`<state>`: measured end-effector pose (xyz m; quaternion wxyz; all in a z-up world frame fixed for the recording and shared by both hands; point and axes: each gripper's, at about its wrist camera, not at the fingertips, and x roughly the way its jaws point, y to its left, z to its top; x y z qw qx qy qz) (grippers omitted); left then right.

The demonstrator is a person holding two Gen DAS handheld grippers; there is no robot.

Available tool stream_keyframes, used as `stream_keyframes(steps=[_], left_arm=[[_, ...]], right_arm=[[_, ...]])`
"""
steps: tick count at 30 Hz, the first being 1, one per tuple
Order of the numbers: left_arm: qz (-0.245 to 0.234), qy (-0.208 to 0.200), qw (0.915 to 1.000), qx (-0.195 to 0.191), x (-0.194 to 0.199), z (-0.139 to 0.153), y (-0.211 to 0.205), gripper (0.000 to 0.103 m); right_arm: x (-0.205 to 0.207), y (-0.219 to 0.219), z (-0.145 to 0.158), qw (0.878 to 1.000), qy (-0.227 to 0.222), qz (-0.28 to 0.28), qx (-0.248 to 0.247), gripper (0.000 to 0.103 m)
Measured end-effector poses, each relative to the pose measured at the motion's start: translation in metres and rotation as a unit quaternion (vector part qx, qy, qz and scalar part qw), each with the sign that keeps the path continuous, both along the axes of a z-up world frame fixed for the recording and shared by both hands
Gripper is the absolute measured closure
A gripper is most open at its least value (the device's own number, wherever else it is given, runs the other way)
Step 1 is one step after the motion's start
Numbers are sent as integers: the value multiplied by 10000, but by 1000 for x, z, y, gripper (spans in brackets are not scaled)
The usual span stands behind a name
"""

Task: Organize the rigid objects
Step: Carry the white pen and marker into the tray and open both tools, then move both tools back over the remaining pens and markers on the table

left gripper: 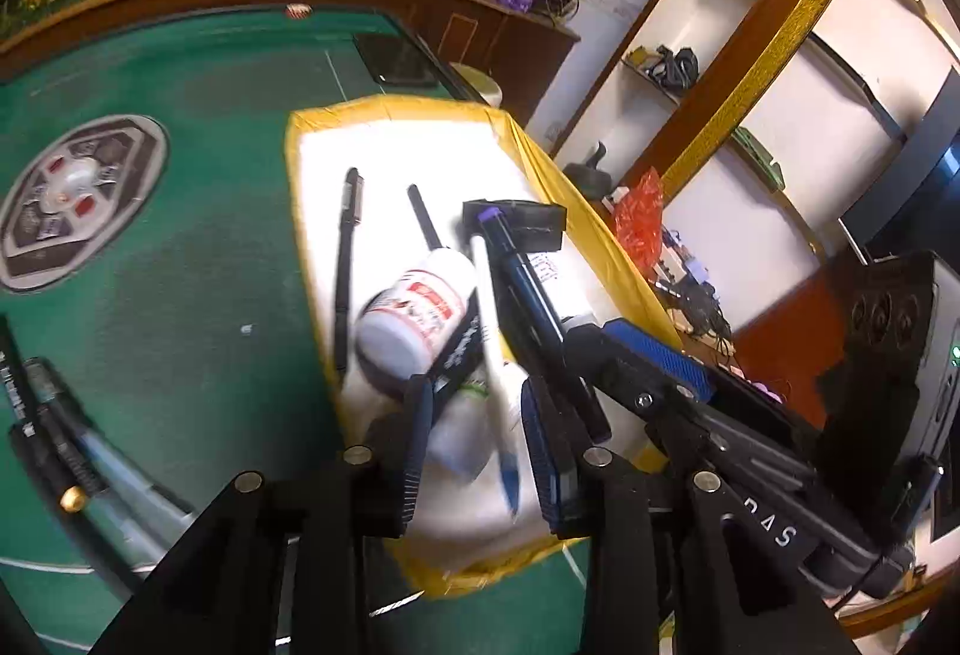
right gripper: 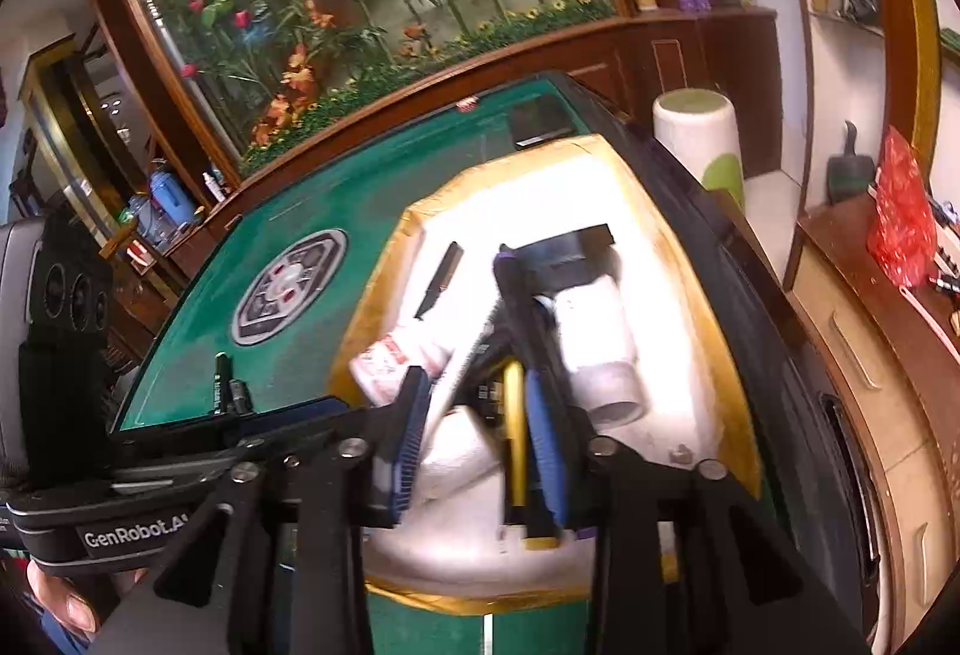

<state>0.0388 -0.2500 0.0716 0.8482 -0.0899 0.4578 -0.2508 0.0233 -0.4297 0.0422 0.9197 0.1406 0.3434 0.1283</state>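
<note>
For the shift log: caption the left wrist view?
Left gripper open over yellow-rimmed tray of pens and bottles.

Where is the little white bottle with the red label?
In the left wrist view, the white plastic bottle with the red label lies on its side in the yellow-edged white tray, right of a black pen.

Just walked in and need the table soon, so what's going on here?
Someone is tidying small items into a yellow-rimmed white tray on the green table, one claw per hand. Both the left claw and the right claw hover open over the tray, gripping nothing. Pens and white bottles are already piled inside. A few pens lie outside on the felt.
</note>
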Motion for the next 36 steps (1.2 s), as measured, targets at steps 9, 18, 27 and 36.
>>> stream_keyframes(steps=[9,18,27,36], left_arm=[[444,-106,9989,-142,-31,4,73,59],[1782,381,9832,-44,-50,-37,175,59],[1922,576,9794,228,-32,-51,165,59],[1994,382,9766,704,-32,-54,187,73]], right_arm=[[-7,44,9,9986,-117,473,-192,62],[-10,89,1,9949,-49,966,-280,62],[-17,106,-8,9919,52,1223,-338,62],[-11,132,-10,9852,130,1632,-514,62]])
